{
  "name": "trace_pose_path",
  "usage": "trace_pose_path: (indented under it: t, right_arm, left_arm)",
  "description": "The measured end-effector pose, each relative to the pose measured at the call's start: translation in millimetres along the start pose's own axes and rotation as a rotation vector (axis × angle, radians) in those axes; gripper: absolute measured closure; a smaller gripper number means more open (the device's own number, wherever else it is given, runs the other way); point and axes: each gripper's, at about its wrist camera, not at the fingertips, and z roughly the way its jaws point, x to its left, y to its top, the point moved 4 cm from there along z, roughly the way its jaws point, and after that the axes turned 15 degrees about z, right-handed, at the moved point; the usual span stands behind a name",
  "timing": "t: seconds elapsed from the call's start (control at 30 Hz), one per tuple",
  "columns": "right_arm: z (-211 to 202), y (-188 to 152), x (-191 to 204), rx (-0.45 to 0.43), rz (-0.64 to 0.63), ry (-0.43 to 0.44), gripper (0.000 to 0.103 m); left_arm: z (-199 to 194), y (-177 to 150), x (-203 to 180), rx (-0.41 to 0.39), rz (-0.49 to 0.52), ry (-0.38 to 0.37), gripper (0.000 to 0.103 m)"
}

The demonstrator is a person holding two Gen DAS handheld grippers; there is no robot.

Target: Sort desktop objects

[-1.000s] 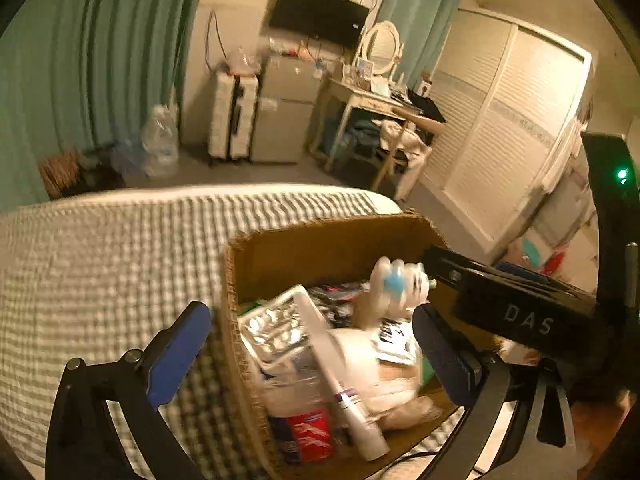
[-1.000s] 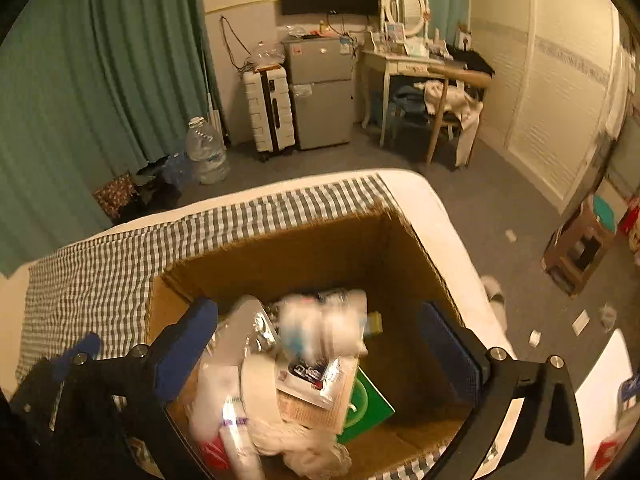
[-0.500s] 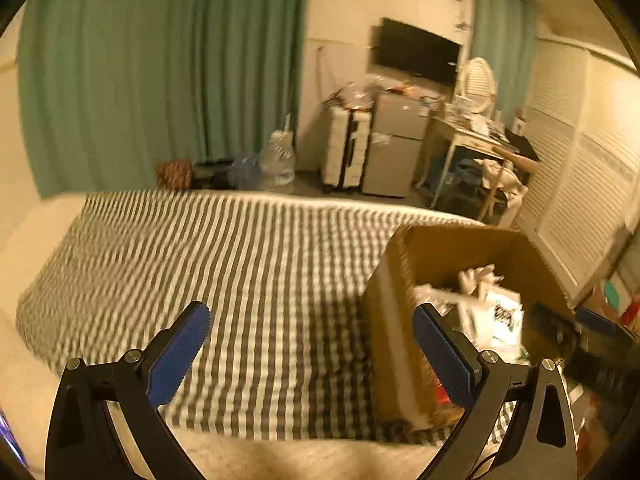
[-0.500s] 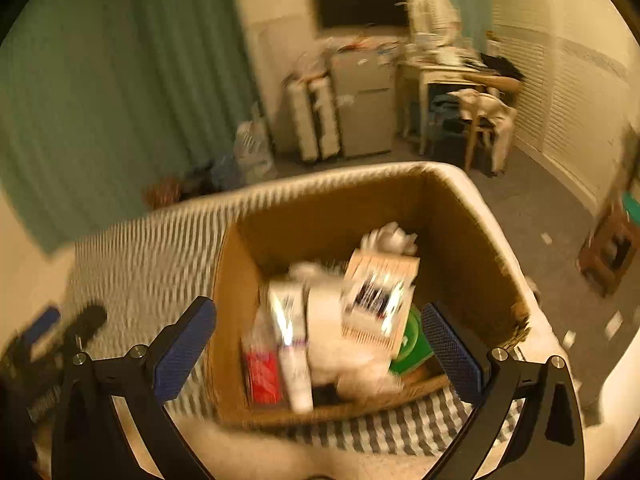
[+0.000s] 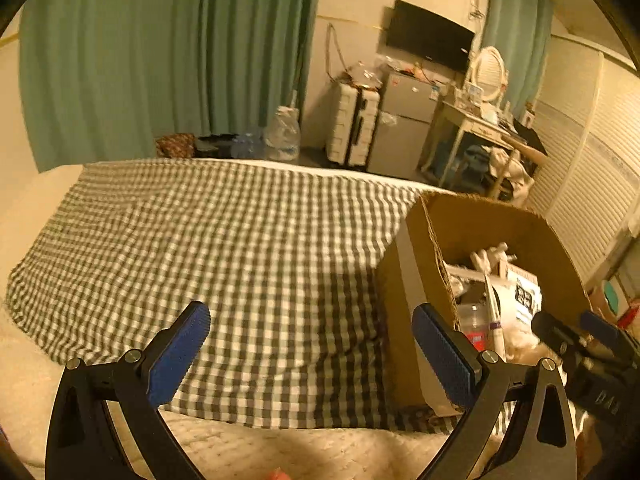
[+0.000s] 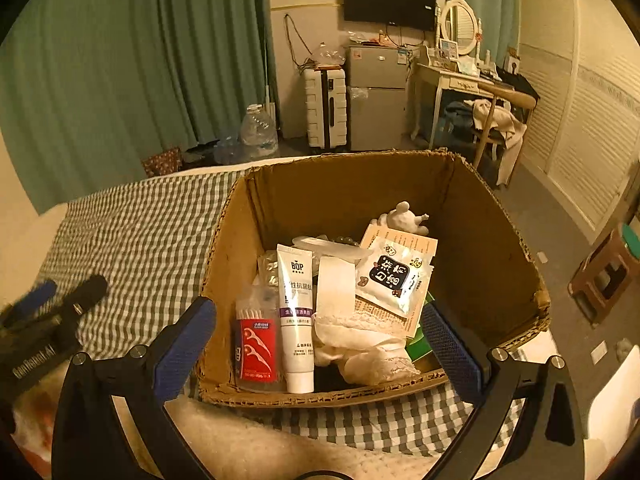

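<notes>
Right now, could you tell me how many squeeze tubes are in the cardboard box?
1: a white tube lies beside the red floss-pick pack at the cardboard box's near left; others may be buried.

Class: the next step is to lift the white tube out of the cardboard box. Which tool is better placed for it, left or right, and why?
Right. The right tool hangs open directly over the cardboard box, with the white tube between its fingers' line. The left tool faces the checked cloth beside the box.

Bedroom, warm dim light: green curtains (image 6: 132,60); wall-mounted television (image 6: 389,2); white suitcase (image 6: 325,108) beside small grey fridge (image 6: 376,98); dressing table (image 6: 460,80) with oval mirror (image 6: 460,26); louvred wardrobe doors (image 6: 588,128); grey floor (image 6: 560,216).
</notes>
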Motion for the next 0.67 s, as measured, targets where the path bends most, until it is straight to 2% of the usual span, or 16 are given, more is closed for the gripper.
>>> trace_pose_path:
  t: [0.27, 0.4, 0.53, 0.67]
  right_arm:
    - [11.1, -5.2, -2.6, 0.035, 0.023, -0.009, 0.000]
    - [11.5, -6.6, 0.9, 0.032, 0.014, -0.012, 0.000]
    - [10.1, -6.7, 3.6, 0.022, -0.007, -0.020, 0.000]
    - [12.0, -8.1, 4.5, 0.028, -0.009, -0.023, 0.000]
  left_arm:
    - [2.8, -2.7, 1.1, 0.005, 0.009, -0.016, 0.000]
    - [2.8, -3.5, 1.9, 0.022, 0.008, -0.009, 0.000]
    - [8.4, -7.7, -0.1, 0.059, 0.006, -0.040, 0.000]
    - [6.4, -11.4, -6.0, 0.049, 0.036, -0.036, 0.000]
